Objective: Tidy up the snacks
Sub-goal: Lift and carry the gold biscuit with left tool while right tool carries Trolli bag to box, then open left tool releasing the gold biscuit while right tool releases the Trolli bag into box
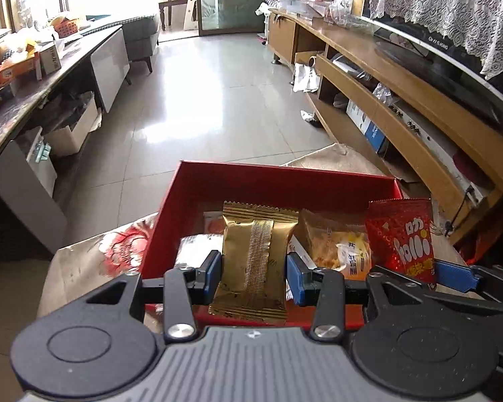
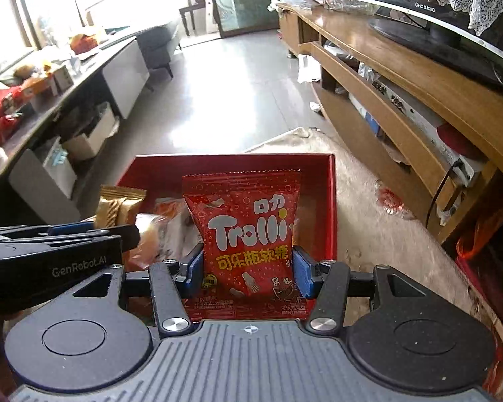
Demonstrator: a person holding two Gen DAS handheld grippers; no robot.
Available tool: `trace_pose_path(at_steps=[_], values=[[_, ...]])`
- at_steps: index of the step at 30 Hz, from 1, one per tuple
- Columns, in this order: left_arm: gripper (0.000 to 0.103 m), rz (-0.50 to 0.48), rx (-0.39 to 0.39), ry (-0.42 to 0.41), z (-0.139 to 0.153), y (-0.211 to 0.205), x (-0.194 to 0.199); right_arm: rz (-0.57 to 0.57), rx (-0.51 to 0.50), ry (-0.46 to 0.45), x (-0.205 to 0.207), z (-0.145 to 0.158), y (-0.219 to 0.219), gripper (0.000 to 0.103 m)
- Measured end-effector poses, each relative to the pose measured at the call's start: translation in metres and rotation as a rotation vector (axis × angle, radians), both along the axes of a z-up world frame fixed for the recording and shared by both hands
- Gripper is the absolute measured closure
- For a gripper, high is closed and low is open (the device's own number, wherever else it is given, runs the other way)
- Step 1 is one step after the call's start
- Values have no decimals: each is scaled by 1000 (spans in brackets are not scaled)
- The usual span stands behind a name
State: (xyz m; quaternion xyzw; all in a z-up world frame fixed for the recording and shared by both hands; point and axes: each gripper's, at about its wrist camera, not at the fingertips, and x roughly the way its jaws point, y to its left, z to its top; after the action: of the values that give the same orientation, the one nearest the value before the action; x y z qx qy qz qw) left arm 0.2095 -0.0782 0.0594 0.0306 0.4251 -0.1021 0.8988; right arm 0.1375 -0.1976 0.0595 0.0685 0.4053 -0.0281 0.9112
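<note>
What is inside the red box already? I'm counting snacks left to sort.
The red box holds an orange-yellow packet and a silvery-white packet; the held gold packet and Trolli bag cover the rest.

box (image 1: 278, 181): red
left packet (image 1: 255, 261): gold, ribbed centre strip
right packet (image 2: 248, 234): red, white and yellow lettering, pale dots
pads (image 1: 295, 276): blue
cloth (image 1: 94, 258): beige, red flowers
curtain (image 1: 452, 6): white lace

Both wrist views look steeply down along their fingers, close above the red box (image 1: 198, 181) (image 2: 330, 201) — shared at lower centre — floor beyond.
</note>
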Motion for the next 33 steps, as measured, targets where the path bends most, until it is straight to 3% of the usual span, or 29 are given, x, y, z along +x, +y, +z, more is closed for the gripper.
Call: trace_pose_path(at_steps=[18, 33], values=[[64, 0, 58, 53, -37, -18, 60, -17, 4, 71, 50, -33, -11, 42], [64, -3, 81, 74, -53, -24, 72, -18, -35, 96, 63, -49, -9, 41]])
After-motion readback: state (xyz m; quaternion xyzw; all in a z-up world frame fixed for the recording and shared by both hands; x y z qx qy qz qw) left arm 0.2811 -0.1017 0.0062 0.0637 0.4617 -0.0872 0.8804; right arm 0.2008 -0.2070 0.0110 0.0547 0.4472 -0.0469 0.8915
